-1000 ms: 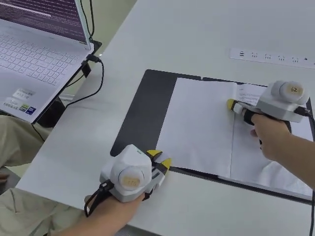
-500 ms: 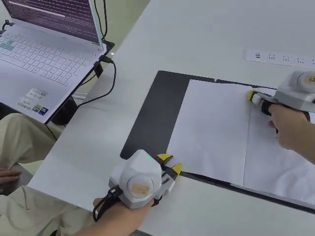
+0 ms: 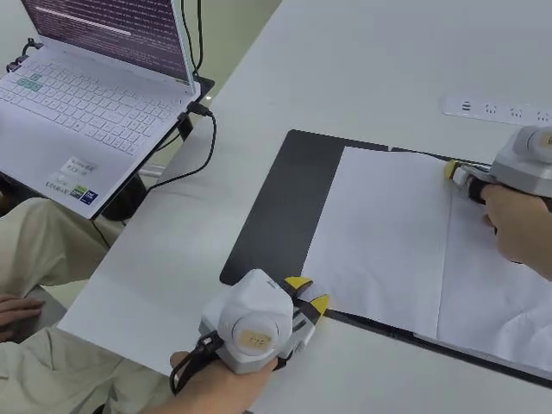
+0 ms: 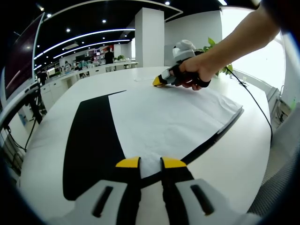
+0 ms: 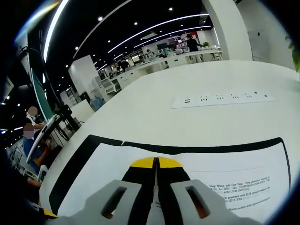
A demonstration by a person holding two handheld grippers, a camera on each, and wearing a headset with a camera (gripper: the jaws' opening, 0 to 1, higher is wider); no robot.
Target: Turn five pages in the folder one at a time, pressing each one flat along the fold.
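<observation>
Head view: folder point(image 3: 276, 211) under right gripper point(image 3: 454, 171)

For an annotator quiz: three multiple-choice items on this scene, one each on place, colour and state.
1. Where does the white plastic power strip lie? A) beyond the far edge of the open black folder B) inside it C) beneath it
2. On the left gripper, what colour are the jaw tips? A) red B) yellow C) blue
3. How do the jaws of the right gripper stand? A) wide apart B) gripping a pen C) shut together
Answers: A, it lies past the folder; B, both tips show yellow; C, they meet, no gap.
</observation>
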